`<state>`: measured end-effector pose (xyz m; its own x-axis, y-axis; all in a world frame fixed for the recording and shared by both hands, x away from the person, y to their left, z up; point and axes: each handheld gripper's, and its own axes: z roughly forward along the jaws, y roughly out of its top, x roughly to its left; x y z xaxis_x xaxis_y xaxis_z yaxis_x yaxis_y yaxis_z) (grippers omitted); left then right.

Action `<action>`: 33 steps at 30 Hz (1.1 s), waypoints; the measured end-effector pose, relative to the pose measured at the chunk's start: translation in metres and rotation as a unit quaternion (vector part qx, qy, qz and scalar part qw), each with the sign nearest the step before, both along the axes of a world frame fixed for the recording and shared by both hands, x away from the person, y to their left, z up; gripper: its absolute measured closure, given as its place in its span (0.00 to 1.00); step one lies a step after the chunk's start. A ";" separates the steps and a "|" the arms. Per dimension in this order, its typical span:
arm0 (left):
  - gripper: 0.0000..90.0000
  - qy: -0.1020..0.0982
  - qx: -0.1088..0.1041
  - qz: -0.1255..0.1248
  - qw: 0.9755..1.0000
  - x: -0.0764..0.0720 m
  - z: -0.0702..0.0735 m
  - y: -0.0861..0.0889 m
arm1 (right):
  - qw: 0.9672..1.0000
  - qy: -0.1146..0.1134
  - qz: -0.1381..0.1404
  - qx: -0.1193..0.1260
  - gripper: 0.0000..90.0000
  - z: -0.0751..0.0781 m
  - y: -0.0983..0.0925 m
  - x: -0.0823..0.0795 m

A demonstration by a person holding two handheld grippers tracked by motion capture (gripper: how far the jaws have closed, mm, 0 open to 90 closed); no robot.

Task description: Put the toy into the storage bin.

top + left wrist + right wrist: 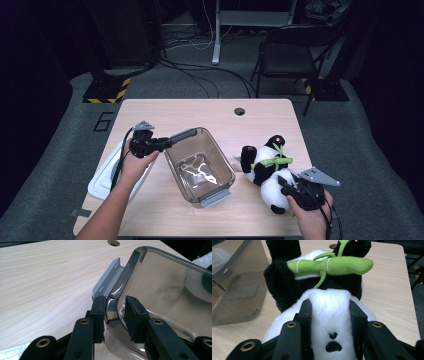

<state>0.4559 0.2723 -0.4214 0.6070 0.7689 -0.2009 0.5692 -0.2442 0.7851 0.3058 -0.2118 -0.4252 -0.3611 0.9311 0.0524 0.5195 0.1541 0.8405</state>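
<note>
Firmly, right gripper (329,312) squeezes plush panda (329,322)

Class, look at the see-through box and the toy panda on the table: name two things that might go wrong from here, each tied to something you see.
1. The left tool pinches just the thin corner rim of the box; the box may tip or slip if lifted.
2. The right tool grips the panda by its soft white end; the plush may sag or slide out when carried.
</note>
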 end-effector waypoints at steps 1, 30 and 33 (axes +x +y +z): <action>0.78 0.001 0.005 0.001 1.000 -0.002 0.000 0.002 | 1.000 0.002 0.000 0.001 0.69 0.001 0.001 0.000; 0.73 0.006 -0.009 0.017 1.000 -0.045 0.001 0.019 | 0.995 -0.045 0.082 0.027 0.69 0.055 0.018 0.012; 0.73 0.004 -0.012 0.020 1.000 -0.046 0.000 0.018 | 0.991 -0.060 0.111 0.032 0.69 0.061 0.019 0.011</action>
<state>0.4101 0.2901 -0.4213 0.5741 0.7873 -0.2247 0.5843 -0.2017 0.7861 0.3169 -0.1925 -0.3637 -0.5638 0.8242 0.0524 0.3737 0.1980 0.9062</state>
